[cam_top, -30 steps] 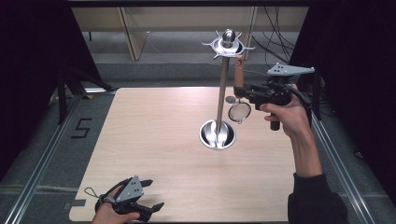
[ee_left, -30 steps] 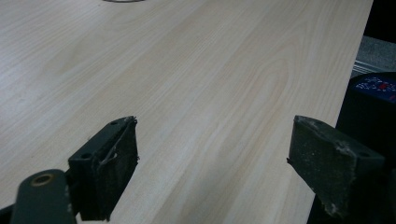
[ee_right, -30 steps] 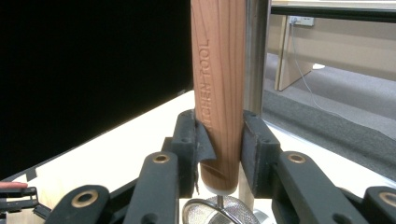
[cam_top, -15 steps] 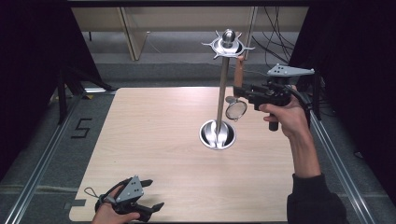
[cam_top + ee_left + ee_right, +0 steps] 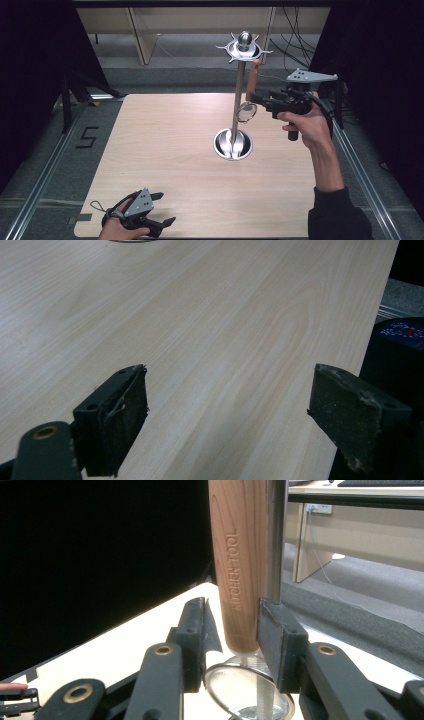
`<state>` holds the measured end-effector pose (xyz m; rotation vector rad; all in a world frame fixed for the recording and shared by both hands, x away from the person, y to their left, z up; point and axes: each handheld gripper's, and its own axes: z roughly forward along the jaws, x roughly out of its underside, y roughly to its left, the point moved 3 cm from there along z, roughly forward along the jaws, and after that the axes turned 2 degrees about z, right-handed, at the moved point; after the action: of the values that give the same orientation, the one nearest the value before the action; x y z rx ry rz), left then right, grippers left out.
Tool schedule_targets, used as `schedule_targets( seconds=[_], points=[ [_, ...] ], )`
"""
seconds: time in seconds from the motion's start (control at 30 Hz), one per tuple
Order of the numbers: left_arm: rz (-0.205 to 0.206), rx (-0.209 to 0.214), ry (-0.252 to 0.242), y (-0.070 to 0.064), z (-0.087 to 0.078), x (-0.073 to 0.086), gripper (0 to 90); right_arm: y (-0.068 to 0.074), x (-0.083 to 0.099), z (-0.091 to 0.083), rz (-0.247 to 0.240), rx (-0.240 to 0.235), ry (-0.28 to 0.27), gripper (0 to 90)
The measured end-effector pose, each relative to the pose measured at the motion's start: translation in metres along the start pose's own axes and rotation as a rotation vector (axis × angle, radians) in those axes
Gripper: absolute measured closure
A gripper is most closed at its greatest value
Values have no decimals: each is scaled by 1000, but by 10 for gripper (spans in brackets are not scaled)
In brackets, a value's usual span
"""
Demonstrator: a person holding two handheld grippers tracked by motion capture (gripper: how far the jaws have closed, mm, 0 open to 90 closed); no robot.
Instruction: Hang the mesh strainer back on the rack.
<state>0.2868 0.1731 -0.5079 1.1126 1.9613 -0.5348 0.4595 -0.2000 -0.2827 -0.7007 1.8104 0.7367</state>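
A metal utensil stand (image 5: 238, 100) rises from a round base (image 5: 233, 145) on the wooden table (image 5: 165, 140), with a hooked ring (image 5: 244, 47) at its top. My right gripper (image 5: 256, 97) is shut on the wooden handle (image 5: 240, 555) of a small round strainer (image 5: 246, 112). It holds the tool upright, handle up, right beside the pole (image 5: 276, 530), with its jaws (image 5: 232, 630) pressing the handle's lower end. My left gripper (image 5: 165, 207) rests open at the table's front left edge, with nothing between its fingers (image 5: 227, 405).
Metal rails (image 5: 45, 170) run along both sides of the table. Desks and cables (image 5: 295, 35) stand behind it. A dark device (image 5: 400, 340) sits just off the table's edge in the left gripper view.
My right gripper has carried the strainer slightly left and up, closer to the stand's pole. The left gripper has stayed put.
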Motion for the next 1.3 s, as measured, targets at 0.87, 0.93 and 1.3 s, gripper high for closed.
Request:
schedule_targets(
  seconds=[0.87, 0.93, 1.3],
  points=[
    [-1, 6, 8, 0, 0, 0, 152, 6, 6, -12, -28, 57, -4, 461],
    [-2, 6, 7, 0, 0, 0, 153, 6, 10, -13, -27, 71, -10, 446],
    [-3, 7, 3, 0, 0, 0, 152, 7, 26, -18, -5, 64, -18, 398]
  ],
)
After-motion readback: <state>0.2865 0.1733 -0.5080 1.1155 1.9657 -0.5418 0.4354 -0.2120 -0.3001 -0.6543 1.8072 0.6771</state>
